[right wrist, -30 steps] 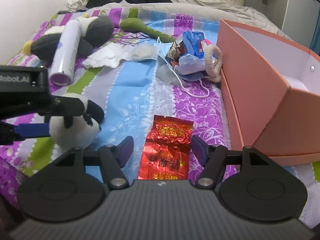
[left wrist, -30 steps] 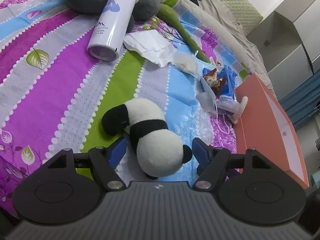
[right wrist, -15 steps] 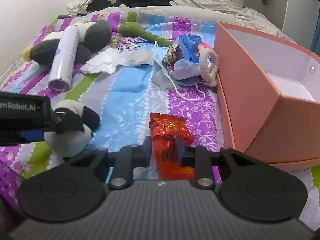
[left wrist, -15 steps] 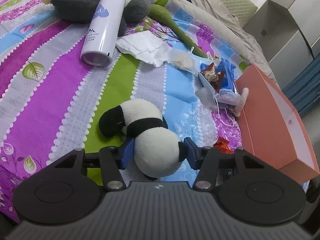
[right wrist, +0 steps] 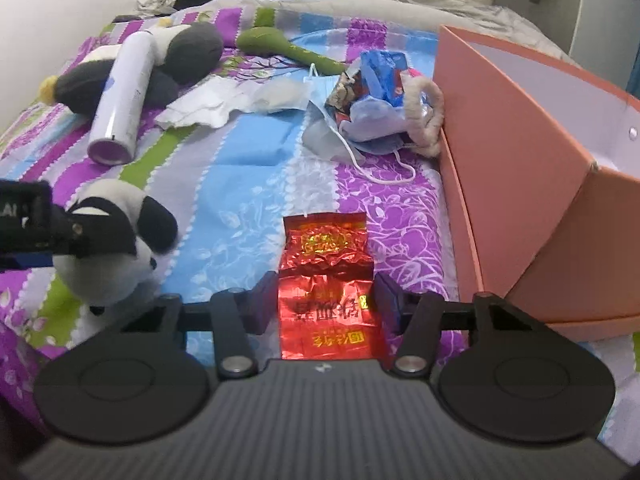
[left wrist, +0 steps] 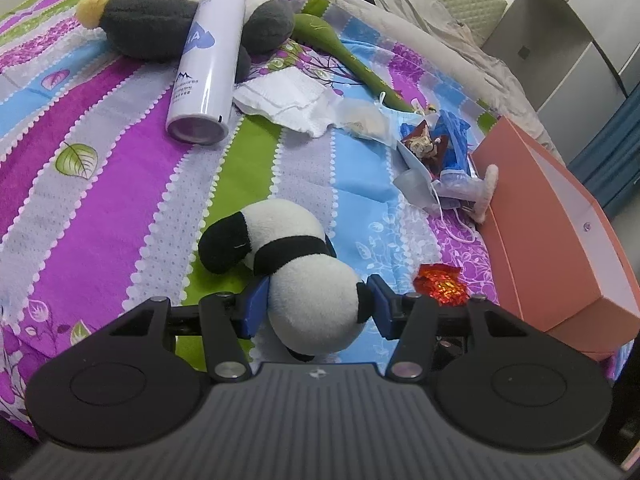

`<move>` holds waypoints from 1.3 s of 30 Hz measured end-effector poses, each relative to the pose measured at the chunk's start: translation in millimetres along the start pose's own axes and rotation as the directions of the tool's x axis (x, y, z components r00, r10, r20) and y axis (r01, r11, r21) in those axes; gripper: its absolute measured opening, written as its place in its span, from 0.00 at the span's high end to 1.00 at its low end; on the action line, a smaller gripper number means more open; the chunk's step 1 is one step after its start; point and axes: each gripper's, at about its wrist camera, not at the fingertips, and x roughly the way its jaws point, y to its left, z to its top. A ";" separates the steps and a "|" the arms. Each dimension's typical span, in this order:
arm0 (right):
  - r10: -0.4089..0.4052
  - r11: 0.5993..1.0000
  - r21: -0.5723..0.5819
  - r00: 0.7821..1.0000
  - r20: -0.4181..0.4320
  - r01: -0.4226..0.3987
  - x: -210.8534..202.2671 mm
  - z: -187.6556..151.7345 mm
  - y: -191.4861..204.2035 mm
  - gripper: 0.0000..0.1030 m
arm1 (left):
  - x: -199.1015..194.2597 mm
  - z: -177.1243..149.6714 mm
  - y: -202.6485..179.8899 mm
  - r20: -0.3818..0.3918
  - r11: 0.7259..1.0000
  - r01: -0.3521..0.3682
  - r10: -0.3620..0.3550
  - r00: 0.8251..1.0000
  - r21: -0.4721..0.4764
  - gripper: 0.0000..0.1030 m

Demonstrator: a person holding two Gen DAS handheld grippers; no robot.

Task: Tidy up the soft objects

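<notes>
Left tongs (left wrist: 316, 304) gripped the black-and-white plush panda (left wrist: 296, 276) on the striped bedspread (left wrist: 120, 200); right tongs (right wrist: 326, 300) were opening around the red foil packet (right wrist: 326, 276), pads apart from it.

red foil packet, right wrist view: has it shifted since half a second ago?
Yes. The red foil packet was bunched toward the pink box; it now lies flat, square between the fingers of the right gripper, whose jaws are opening.

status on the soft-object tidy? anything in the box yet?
Done: nothing visible in the orange box. In hand: left tool is shut on the small panda plush; right tool is opening around the red foil packet. Left: penguin plush and the rest on the bed.
</notes>
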 end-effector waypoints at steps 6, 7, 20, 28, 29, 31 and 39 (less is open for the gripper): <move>0.053 0.998 0.020 0.998 0.032 -0.054 -18.1 9.7 -7.1 0.48 | -7.6 8.9 -3.8 0.010 0.999 0.017 -0.018 1.000 0.032 0.44; 0.059 0.998 0.023 0.997 0.042 -0.060 -22.7 12.7 -8.9 0.48 | -9.2 11.3 -5.7 0.013 0.999 0.023 -0.024 1.000 0.037 0.44; 0.100 0.993 0.037 0.976 0.194 -0.109 -88.6 63.7 -34.5 0.48 | -50.9 65.2 -51.3 0.091 0.977 0.122 -0.139 0.986 0.176 0.44; 0.083 0.995 0.021 0.947 0.309 -0.094 -124.1 99.5 -57.4 0.48 | -78.0 102.7 -93.9 0.156 0.956 0.176 -0.216 0.964 0.235 0.44; 0.078 0.996 0.020 0.944 0.321 -0.089 -126.7 103.1 -60.8 0.48 | -79.8 105.9 -99.3 0.160 0.954 0.182 -0.223 0.962 0.237 0.44; 0.063 0.997 0.021 0.939 0.337 -0.075 -130.1 109.7 -69.4 0.48 | -80.8 112.4 -111.2 0.163 0.951 0.194 -0.236 0.958 0.241 0.44; 0.018 0.996 0.074 0.933 0.358 -0.048 -140.4 127.3 -112.8 0.48 | -70.6 125.7 -167.0 0.134 0.935 0.233 -0.275 0.952 0.268 0.44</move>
